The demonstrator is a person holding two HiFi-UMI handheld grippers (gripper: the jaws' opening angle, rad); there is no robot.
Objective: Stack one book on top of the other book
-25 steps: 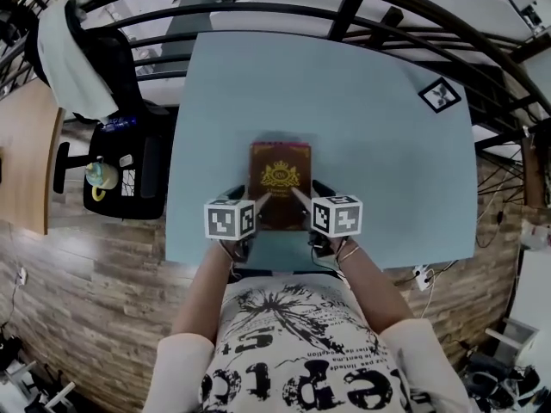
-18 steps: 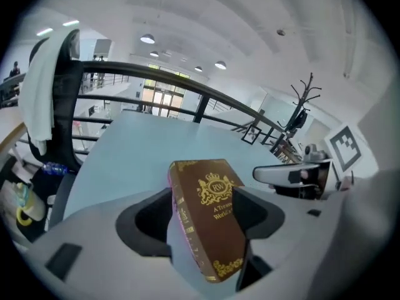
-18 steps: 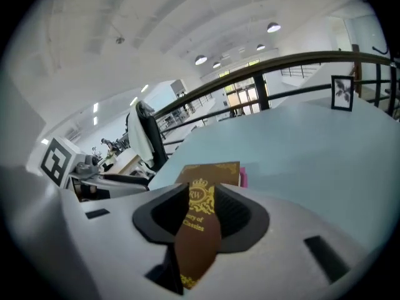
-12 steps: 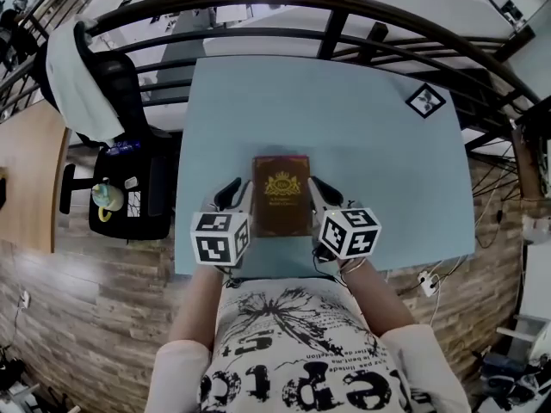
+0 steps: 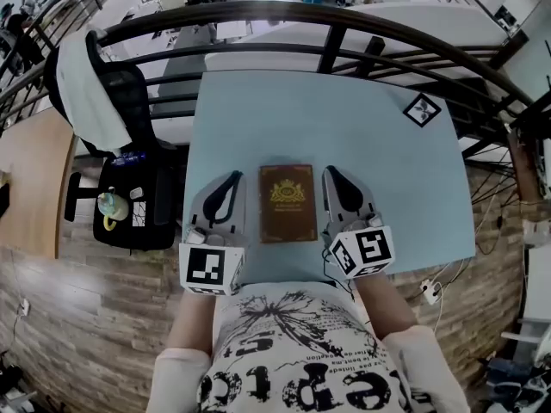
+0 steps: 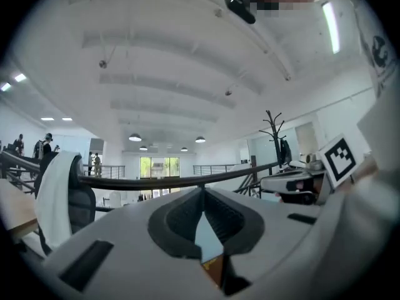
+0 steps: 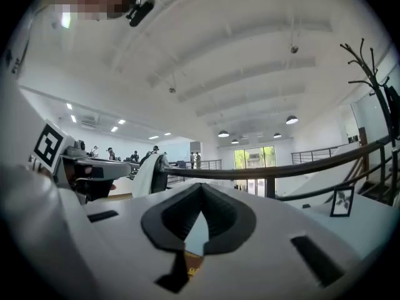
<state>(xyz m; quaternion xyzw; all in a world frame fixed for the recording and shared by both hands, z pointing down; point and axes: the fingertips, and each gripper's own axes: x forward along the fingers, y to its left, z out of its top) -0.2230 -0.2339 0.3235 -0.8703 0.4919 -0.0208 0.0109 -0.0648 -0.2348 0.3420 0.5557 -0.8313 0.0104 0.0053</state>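
A dark red book (image 5: 288, 203) with a gold crest lies flat on the pale blue table (image 5: 370, 162), near its front edge. Only one cover shows; whether another book lies under it I cannot tell. My left gripper (image 5: 233, 179) hovers just left of the book, its jaws closing and standing together on nothing. My right gripper (image 5: 331, 174) hovers just right of it, shut and empty. Neither touches the book. In the left gripper view the shut left gripper (image 6: 201, 192) points level over a sliver of book (image 6: 212, 269). The right gripper (image 7: 200, 189) looks the same, with the book (image 7: 194, 264) below.
A square marker tag (image 5: 422, 110) lies at the table's far right corner. A dark curved railing (image 5: 344, 15) runs behind the table. Left of the table stand a black chair draped with white cloth (image 5: 86, 93) and a stool holding a mug (image 5: 108, 206).
Both grippers have let go of the book's sides, risen and drawn back towards me, and their jaws have shut. The book has stayed flat on the table.
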